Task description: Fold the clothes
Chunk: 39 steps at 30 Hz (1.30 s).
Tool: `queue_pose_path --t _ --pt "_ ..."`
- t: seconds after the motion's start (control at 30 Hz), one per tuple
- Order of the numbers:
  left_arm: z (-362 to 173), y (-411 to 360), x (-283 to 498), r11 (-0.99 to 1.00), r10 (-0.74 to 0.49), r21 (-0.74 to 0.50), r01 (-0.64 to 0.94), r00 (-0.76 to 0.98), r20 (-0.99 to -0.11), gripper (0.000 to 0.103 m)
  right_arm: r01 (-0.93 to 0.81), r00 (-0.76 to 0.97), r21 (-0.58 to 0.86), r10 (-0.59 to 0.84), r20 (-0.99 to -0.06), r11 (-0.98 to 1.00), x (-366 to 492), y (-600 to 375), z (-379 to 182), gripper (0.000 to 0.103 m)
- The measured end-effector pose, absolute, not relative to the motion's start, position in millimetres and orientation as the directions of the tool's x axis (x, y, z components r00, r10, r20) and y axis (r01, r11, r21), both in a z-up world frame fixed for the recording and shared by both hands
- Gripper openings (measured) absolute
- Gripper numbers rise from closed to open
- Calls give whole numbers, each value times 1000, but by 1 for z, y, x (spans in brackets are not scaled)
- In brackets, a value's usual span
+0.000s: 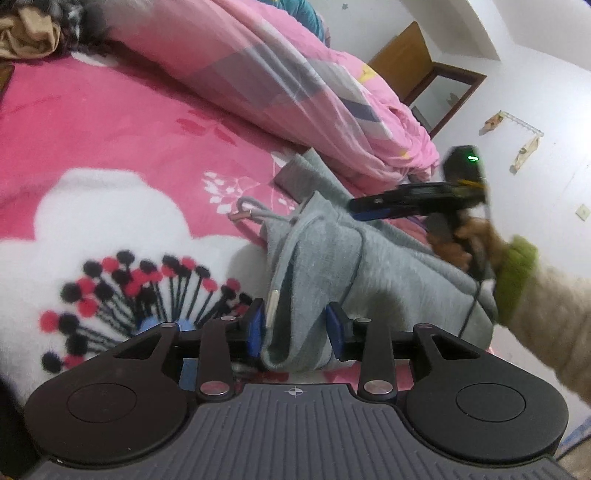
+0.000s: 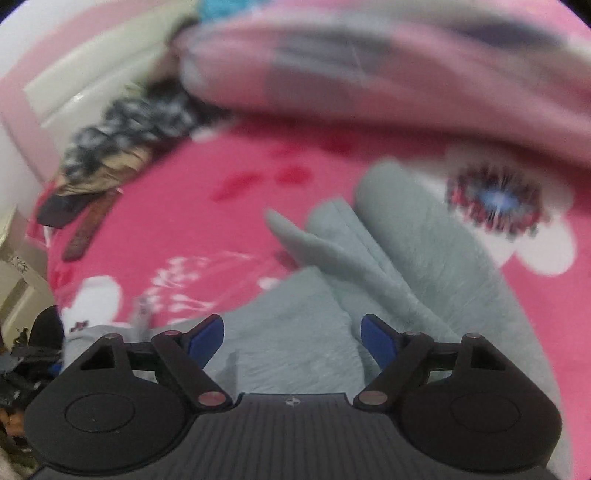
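A grey fleece garment [image 1: 332, 251] with a drawstring [image 1: 258, 210] lies bunched on the pink flowered blanket [image 1: 110, 129]. My left gripper [image 1: 295, 325] is shut on a thick fold of its near edge, and the cloth fills the gap between the blue pads. A hand in a beige sleeve with a green cuff holds my right gripper [image 1: 360, 208] just above the garment's far side. In the blurred right wrist view the right gripper [image 2: 293, 341] stands open over the grey garment [image 2: 295, 332], with nothing between its fingers.
A rolled pink quilt [image 1: 277, 74] runs along the far side of the bed. A pile of dark and tan clothes [image 1: 29, 33] sits at the bed's corner, seen also as the clothes pile [image 2: 110, 147]. A brown wooden frame [image 1: 436, 81] stands against the white wall.
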<state>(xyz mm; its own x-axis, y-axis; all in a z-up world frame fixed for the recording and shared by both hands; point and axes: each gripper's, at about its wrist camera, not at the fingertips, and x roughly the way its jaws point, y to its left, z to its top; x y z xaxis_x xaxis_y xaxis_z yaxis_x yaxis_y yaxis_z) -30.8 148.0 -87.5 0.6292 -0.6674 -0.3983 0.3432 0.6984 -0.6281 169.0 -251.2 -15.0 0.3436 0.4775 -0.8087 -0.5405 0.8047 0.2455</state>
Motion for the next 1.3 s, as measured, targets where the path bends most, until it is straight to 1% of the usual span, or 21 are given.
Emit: queue_pose_path --t 0.07,0.13,0.17,0.2,0.23,0.27,0.3,0.4,0.47,0.57,0.67,0.77,0.87,0.9,0.93,1.0,1.07,1.13,1.2,1.23,1.3 --pt "-91 150 -30 687 -676 -641 342 623 -393 34 -521 285 258 451 -846 814 181 -248 -33 84" --pt "-93 152 -29 680 -682 -648 344 622 -385 34 -525 270 245 433 -860 815 176 -246 -42 85" --pt "-95 152 -28 677 -683 -650 345 623 -380 34 -532 279 229 424 -862 815 170 -244 -40 80" --pt "-96 152 -27 673 -685 -654 345 625 -375 34 -540 288 212 415 -863 815 164 -242 -37 59" --pt "-98 153 -26 667 -687 -661 344 626 -369 34 -548 299 190 403 -865 814 158 -239 -35 46" --pt "-100 153 -25 659 -691 -670 341 626 -360 34 -563 323 147 381 -866 813 150 -233 -32 37" --pt "-102 153 -24 650 -696 -680 339 626 -352 34 -577 348 103 358 -867 810 141 -226 -29 30" --pt "-105 154 -22 633 -706 -693 345 624 -334 34 -602 448 -39 297 -843 797 119 -207 -16 21" --pt "-106 155 -21 624 -713 -700 347 621 -327 34 -599 536 -122 283 -795 791 106 -198 3 19" --pt "-108 158 -17 602 -723 -725 335 614 -317 35 -574 661 -226 282 -695 787 90 -187 36 18" --pt "-107 158 -12 583 -730 -740 335 616 -296 36 -543 740 -268 303 -600 796 85 -180 72 18" --pt "-105 157 -5 581 -722 -742 335 634 -279 36 -527 785 -313 311 -536 790 86 -172 94 17" --pt "-103 155 2 588 -706 -743 321 652 -277 34 -515 802 -351 295 -519 782 95 -164 94 17" --pt "-103 153 5 592 -700 -742 315 657 -279 29 -510 806 -360 288 -517 781 98 -161 92 17" --pt "-103 152 7 597 -694 -740 309 661 -284 28 -506 809 -369 282 -515 780 101 -159 90 17" --pt "-100 151 8 607 -682 -736 299 672 -290 21 -497 816 -387 268 -512 777 107 -153 87 17" --pt "-98 151 4 608 -668 -736 297 692 -273 17 -489 823 -405 254 -508 773 113 -148 83 17" --pt "-93 155 -5 600 -650 -739 307 726 -226 14 -468 836 -426 230 -499 774 119 -145 78 17" --pt "-85 165 -19 584 -618 -745 321 772 -152 13 -443 854 -441 217 -474 781 125 -145 75 17" --pt "-79 170 -25 599 -590 -732 324 797 -131 13 -432 862 -444 215 -459 785 128 -144 75 17" --pt "-67 179 -33 649 -523 -698 301 843 -123 13 -421 873 -441 221 -435 793 138 -139 78 17"
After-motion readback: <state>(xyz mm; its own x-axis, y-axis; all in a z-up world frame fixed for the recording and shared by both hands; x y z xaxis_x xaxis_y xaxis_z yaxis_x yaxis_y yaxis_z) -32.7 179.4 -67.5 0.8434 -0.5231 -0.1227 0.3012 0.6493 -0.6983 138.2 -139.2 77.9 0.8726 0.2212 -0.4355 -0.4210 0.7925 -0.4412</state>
